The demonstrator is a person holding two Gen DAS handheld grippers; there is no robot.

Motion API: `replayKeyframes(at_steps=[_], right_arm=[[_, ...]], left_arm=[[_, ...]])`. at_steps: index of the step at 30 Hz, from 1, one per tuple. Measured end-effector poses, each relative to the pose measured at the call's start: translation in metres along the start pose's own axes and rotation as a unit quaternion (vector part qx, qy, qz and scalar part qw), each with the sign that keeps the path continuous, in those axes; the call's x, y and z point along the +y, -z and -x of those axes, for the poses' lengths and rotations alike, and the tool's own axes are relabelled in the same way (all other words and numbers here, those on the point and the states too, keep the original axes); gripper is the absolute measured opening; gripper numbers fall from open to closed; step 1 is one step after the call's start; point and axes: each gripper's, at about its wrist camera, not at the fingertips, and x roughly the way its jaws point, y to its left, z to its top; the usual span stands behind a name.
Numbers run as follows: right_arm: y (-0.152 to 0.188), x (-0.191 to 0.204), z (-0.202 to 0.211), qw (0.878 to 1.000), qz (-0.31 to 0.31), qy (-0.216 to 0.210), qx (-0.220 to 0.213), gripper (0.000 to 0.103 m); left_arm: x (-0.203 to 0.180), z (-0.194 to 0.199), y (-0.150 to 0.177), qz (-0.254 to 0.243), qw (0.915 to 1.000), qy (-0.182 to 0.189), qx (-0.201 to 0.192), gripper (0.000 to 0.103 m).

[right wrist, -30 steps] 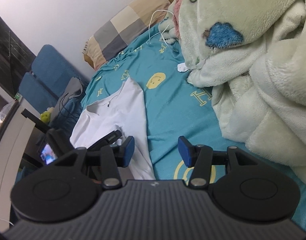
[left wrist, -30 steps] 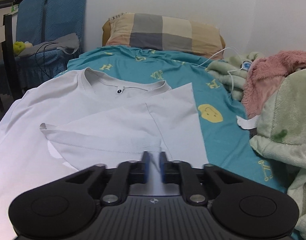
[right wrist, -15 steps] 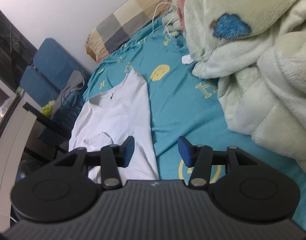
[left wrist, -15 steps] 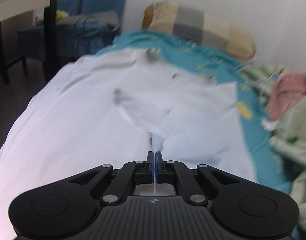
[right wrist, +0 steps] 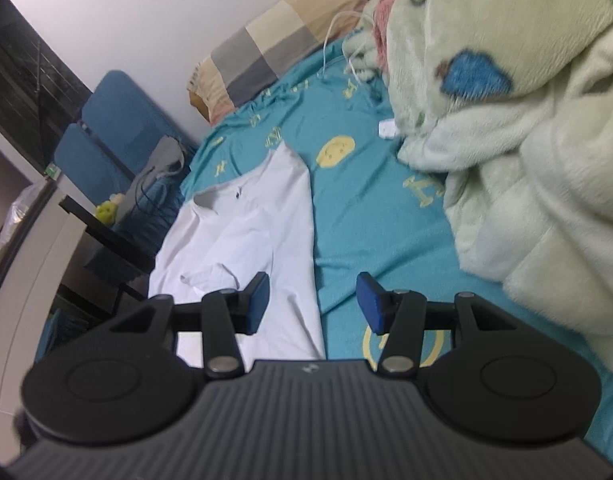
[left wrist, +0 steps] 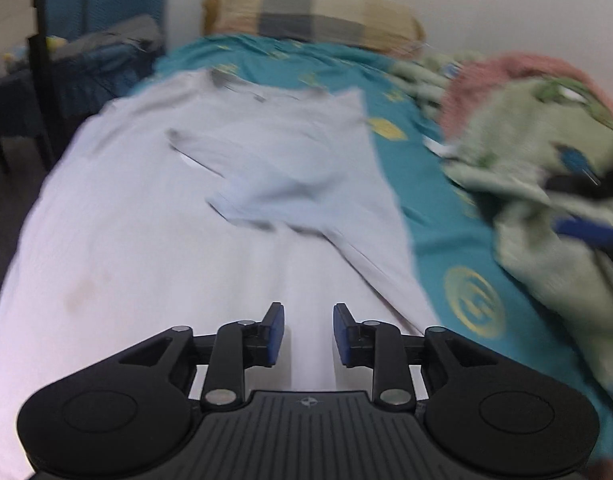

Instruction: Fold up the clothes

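A white T-shirt lies spread on the teal bedsheet, collar toward the pillow. Its right sleeve is folded inward and lies crumpled on the chest. My left gripper hovers open over the shirt's lower part, nothing between its blue pads. In the right wrist view the same shirt sits left of centre with the folded sleeve on it. My right gripper is open above the shirt's right edge, holding nothing. The left wrist view is motion-blurred.
A checked pillow lies at the head of the bed. A heap of green and pink fleece blankets fills the right side. A white cable trails near the pillow. Blue chairs and a dark table stand left of the bed.
My left gripper, shut on the sleeve half a second ago, has opened and pulled back toward the hem; the sleeve now lies dropped on the chest. The right gripper stayed open and shifted slightly.
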Motion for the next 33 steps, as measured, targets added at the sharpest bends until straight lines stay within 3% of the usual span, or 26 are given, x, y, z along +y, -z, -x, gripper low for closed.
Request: replayKeyframes(at_steps=[2, 7, 9, 12, 15, 16, 17, 18, 20, 22, 24, 27, 31, 33], right_arm=[[-0.004, -0.003, 0.009, 1.000, 0.000, 0.004, -0.013, 0.052], [-0.008, -0.012, 0.019, 1.000, -0.006, 0.010, -0.020, 0.052], [-0.008, -0.013, 0.018, 1.000, -0.008, 0.007, -0.015, 0.052], [-0.005, -0.010, 0.014, 1.000, -0.002, 0.007, -0.009, 0.052], [-0.003, -0.007, 0.011, 1.000, 0.002, 0.005, -0.003, 0.052], [-0.002, -0.007, 0.010, 1.000, 0.002, 0.005, -0.002, 0.052], [-0.002, -0.007, 0.009, 1.000, 0.001, 0.005, -0.001, 0.052], [-0.001, -0.007, 0.008, 1.000, 0.001, 0.005, 0.001, 0.052], [-0.001, -0.006, 0.007, 1.000, 0.002, 0.006, 0.003, 0.052], [0.000, -0.006, 0.006, 1.000, 0.002, 0.006, 0.005, 0.052], [0.001, -0.005, 0.005, 1.000, 0.003, 0.006, 0.007, 0.052], [0.002, -0.004, 0.004, 1.000, 0.004, 0.007, 0.010, 0.052], [0.004, -0.002, 0.001, 1.000, 0.007, 0.007, 0.014, 0.052], [0.006, 0.002, -0.002, 1.000, 0.015, 0.006, 0.020, 0.052]], left_arm=[[-0.024, 0.015, 0.022, -0.023, 0.9988, 0.038, 0.018, 0.029], [-0.080, 0.026, 0.078, -0.119, 0.9878, 0.077, 0.064, 0.031], [-0.095, 0.023, 0.097, -0.169, 0.9807, 0.065, 0.075, 0.033], [-0.110, 0.018, 0.117, -0.222, 0.9704, 0.050, 0.082, 0.047], [-0.115, 0.017, 0.127, -0.257, 0.9636, 0.037, 0.065, 0.049], [-0.116, 0.018, 0.128, -0.263, 0.9623, 0.033, 0.060, 0.045], [-0.115, 0.019, 0.128, -0.264, 0.9623, 0.030, 0.057, 0.033], [-0.112, 0.019, 0.125, -0.260, 0.9637, 0.027, 0.056, 0.017], [-0.104, 0.020, 0.118, -0.241, 0.9686, 0.023, 0.056, 0.006], [-0.091, 0.027, 0.107, -0.205, 0.9766, 0.032, 0.058, 0.005], [-0.072, 0.044, 0.091, -0.147, 0.9851, 0.069, 0.058, 0.005], [-0.039, 0.073, 0.070, -0.063, 0.9882, 0.126, 0.060, 0.005], [0.015, 0.094, 0.049, 0.014, 0.9920, 0.109, 0.062, 0.005], [0.043, 0.090, 0.044, 0.046, 0.9932, 0.067, 0.083, 0.004]])
